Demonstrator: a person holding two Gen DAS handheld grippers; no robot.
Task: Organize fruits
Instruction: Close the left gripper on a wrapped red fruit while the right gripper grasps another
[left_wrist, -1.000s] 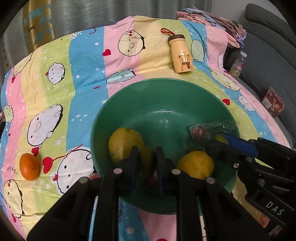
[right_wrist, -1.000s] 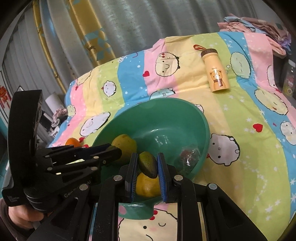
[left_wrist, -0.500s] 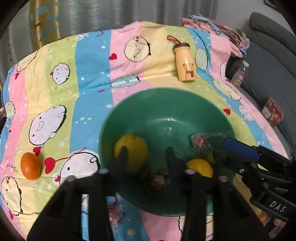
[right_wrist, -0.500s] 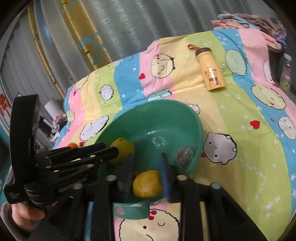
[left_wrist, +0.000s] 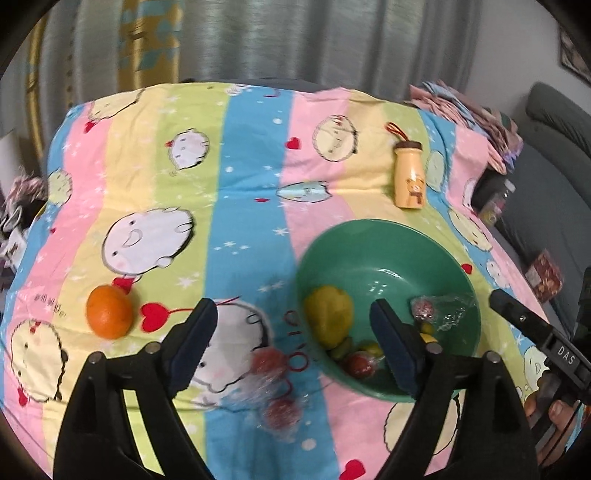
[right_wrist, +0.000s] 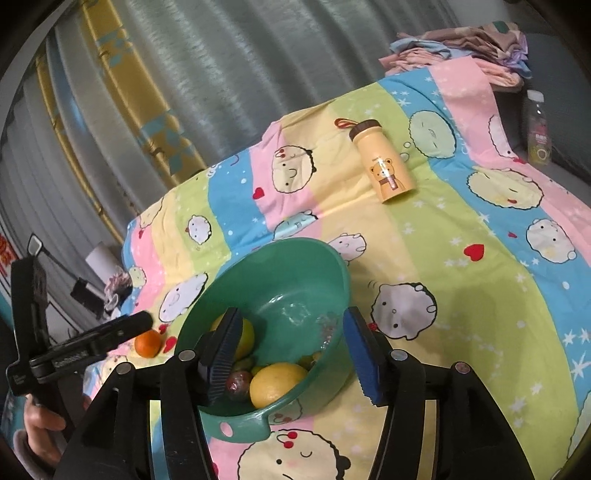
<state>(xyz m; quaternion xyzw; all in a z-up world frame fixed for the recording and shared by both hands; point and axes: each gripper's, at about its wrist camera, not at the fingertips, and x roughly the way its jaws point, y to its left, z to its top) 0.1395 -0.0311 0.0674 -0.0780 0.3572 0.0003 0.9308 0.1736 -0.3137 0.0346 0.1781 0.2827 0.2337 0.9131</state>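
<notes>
Left wrist view: a second ago the left gripper (left_wrist: 291, 332) pinched a small green fruit over the green bowl (left_wrist: 369, 236); now its jaws are opening, empty, swung left toward the orange (left_wrist: 109, 312) on the blanket (left_wrist: 243, 192). Blurred wrapped fruit (left_wrist: 275, 384), perhaps red, lies nearest. The right gripper (right_wrist: 291, 350), which held a dark green fruit, is opening, empty, above the bowl. The lemon (right_wrist: 275, 382) lies with its long axis left-right.

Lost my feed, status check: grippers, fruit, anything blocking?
Left gripper and right gripper opening, both empty. Green bowl holds fruit; orange and wrapped red fruit on cloth. Nothing blocking them.
</notes>
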